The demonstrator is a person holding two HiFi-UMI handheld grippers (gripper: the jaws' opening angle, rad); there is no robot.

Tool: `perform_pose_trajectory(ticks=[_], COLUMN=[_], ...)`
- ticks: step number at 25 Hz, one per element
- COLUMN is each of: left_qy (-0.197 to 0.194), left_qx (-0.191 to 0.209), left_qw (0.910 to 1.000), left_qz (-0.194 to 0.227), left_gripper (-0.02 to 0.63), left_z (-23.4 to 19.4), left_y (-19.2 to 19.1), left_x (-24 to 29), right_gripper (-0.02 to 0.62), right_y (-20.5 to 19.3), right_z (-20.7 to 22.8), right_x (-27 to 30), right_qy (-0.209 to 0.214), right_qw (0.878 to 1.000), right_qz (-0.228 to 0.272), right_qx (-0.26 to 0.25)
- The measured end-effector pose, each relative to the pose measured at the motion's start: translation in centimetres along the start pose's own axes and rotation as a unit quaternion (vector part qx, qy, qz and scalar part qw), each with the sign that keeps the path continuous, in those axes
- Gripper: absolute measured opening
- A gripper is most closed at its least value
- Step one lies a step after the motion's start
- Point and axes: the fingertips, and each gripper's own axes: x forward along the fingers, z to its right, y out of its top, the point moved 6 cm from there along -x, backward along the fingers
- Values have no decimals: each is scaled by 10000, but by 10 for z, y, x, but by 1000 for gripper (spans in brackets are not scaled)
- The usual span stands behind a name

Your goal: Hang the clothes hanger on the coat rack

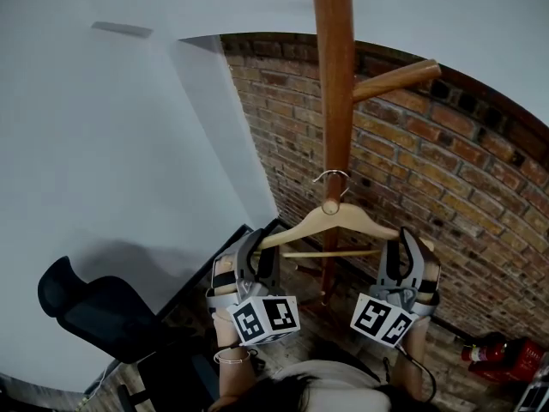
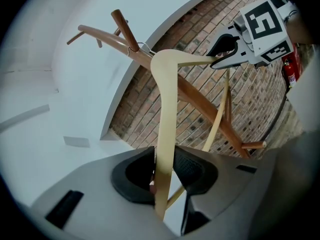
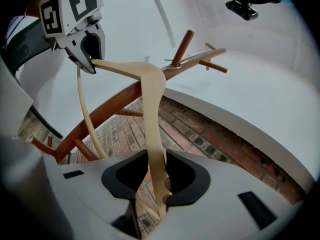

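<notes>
A pale wooden clothes hanger (image 1: 343, 221) with a metal hook (image 1: 333, 178) is held level in front of the brown coat rack pole (image 1: 334, 84). My left gripper (image 1: 257, 245) is shut on the hanger's left arm (image 2: 167, 109). My right gripper (image 1: 407, 245) is shut on its right arm (image 3: 152, 109). In both gripper views the hook (image 2: 142, 47) lies close to the pole at the foot of a peg (image 2: 122, 26). Whether it rests on that peg I cannot tell. A higher peg (image 1: 399, 78) sticks out to the right.
A brick wall (image 1: 446, 170) stands behind the rack, with a white wall (image 1: 129, 144) to its left. A black office chair (image 1: 94, 316) is at the lower left. A red fire extinguisher (image 1: 497, 354) lies on the floor at the lower right.
</notes>
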Motion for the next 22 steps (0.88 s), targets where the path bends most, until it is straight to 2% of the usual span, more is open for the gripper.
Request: perform_pose_trajectory(ticks=[6,13,22], left_qy=[122,108,39], left_qx=[-202,-201,-212], left_qw=[9997,9996,9995], left_qz=[18,139,223], left_gripper=[115,115,115], left_z=[-1,0,-1], left_y=[1,-2,-2], left_x=[0,-2,-6], right_gripper=[123,123,123], right_y=[1,4,7], right_z=[-2,-2,-5], right_x=[0,-3,-7], right_qy=[27,204,261], right_qw=[10000,9993,9993], right_qz=[35,161,141], right_qx=[59,267,222])
